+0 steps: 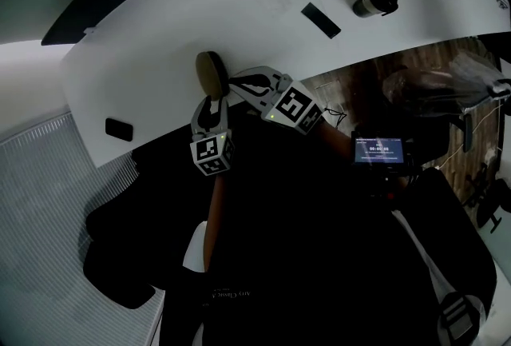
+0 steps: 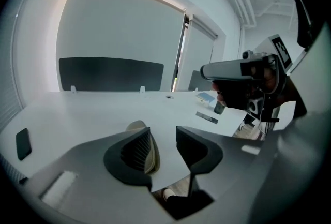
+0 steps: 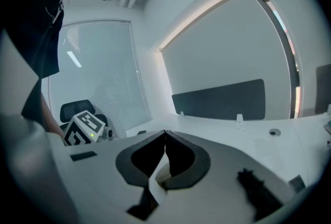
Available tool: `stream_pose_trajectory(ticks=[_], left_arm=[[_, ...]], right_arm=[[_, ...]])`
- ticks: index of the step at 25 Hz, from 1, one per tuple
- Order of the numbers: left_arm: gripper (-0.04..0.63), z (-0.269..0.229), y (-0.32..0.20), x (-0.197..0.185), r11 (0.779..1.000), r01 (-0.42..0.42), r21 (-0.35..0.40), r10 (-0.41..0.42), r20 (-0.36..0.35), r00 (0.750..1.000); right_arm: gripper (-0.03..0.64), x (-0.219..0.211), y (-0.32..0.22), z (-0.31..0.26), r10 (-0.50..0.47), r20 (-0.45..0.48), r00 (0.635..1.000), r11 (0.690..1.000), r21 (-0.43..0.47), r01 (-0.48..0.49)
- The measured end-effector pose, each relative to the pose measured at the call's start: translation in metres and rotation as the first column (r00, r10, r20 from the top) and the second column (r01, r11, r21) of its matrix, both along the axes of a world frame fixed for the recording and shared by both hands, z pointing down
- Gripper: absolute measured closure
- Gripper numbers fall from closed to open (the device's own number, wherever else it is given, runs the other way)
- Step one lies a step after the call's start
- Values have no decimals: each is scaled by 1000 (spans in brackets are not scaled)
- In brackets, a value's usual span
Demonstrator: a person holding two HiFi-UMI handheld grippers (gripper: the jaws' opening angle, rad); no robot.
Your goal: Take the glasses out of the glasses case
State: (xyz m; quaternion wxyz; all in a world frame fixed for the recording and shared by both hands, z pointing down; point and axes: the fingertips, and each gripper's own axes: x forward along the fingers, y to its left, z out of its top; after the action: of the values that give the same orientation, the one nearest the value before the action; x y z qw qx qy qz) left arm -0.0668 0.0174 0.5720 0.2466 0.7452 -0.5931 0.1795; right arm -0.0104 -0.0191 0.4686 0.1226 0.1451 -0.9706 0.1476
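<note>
Approach step, case seemingly unopened; glasses case (image 1: 211, 73) lies near the bench (image 1: 144, 65) edge; left gripper (image 1: 211, 102) jaws apart at it; right gripper (image 1: 235, 85) jaws together, empty; next, steady the case and lift the lid.

Table top (image 1: 160, 57) is seen as a smooth, matt white surface. Glasses case (image 1: 211, 73) is read as matt tan, poss. faux leather. Left gripper (image 2: 163, 135) is moulded in matt grey plastic w/ ribbed pads (image 2: 137, 149). Floor (image 1: 343, 85) is shown as wood-grain.

Left gripper (image 2: 163, 135), right gripper (image 3: 165, 135): two. Glasses case (image 1: 211, 73): one. Table (image 1: 160, 57): one.
</note>
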Motion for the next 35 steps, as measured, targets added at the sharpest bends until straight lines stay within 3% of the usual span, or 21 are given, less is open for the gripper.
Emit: stream_pose_trajectory(ticks=[6, 11, 14, 19, 25, 30, 35], left_arm=[[342, 33, -12, -19, 988, 114, -103, -107, 74, 992], [241, 71, -24, -24, 978, 58, -202, -26, 157, 987], [242, 91, -31, -27, 962, 47, -269, -12, 132, 991], [244, 105, -44, -30, 956, 29, -291, -2, 95, 995], [242, 112, -37, -31, 917, 21, -398, 8, 71, 997], [245, 113, -38, -32, 918, -1, -398, 15, 33, 999], [247, 113, -36, -38, 903, -12, -428, 11, -4, 1000]], right_arm=[[609, 20, -20, 28, 50, -62, 997, 996, -68, -54], [609, 17, -34, 51, 90, -120, 989, 987, -119, -104], [609, 7, -36, 60, 84, -145, 986, 986, -133, -104], [609, -14, -39, 78, 68, -174, 982, 985, -146, -94], [609, -30, -39, 138, 27, -264, 964, 982, -172, -75], [609, -44, -27, 176, -28, -315, 949, 976, -214, -43], [609, -67, -22, 186, -84, -318, 945, 974, -228, 9]])
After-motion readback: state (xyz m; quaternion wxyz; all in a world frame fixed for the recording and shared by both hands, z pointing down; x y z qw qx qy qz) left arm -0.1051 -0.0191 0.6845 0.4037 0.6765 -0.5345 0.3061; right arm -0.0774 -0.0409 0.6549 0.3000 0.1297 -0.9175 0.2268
